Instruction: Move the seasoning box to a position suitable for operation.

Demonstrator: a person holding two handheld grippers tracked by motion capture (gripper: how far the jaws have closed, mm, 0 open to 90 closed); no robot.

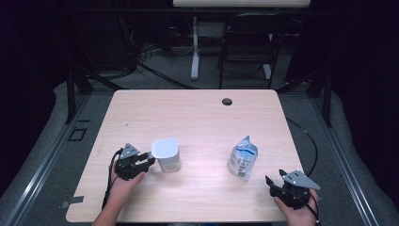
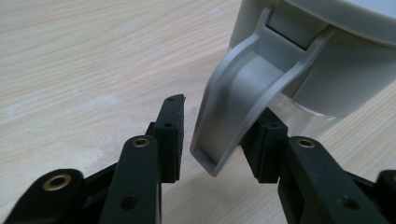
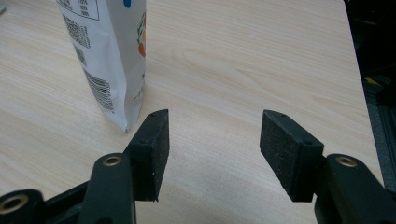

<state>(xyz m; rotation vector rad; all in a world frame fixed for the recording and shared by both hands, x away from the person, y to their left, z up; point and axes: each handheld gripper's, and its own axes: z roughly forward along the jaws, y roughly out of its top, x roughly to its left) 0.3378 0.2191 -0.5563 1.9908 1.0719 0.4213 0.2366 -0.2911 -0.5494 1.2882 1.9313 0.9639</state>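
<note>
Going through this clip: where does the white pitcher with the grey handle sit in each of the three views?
High view: the pitcher stands left of centre on the table, just right of the left gripper.
Left gripper view: it is at upper right, its grey handle hanging down between the jaws, a gap showing at the left pad.
Right gripper view: not in it; the pouch stands at upper left.
Shared landmark: the light wooden tabletop.

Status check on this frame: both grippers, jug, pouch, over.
Left gripper straddles jug handle, not clamped. Right gripper open, empty, beside pouch. Nothing in the way.
</note>
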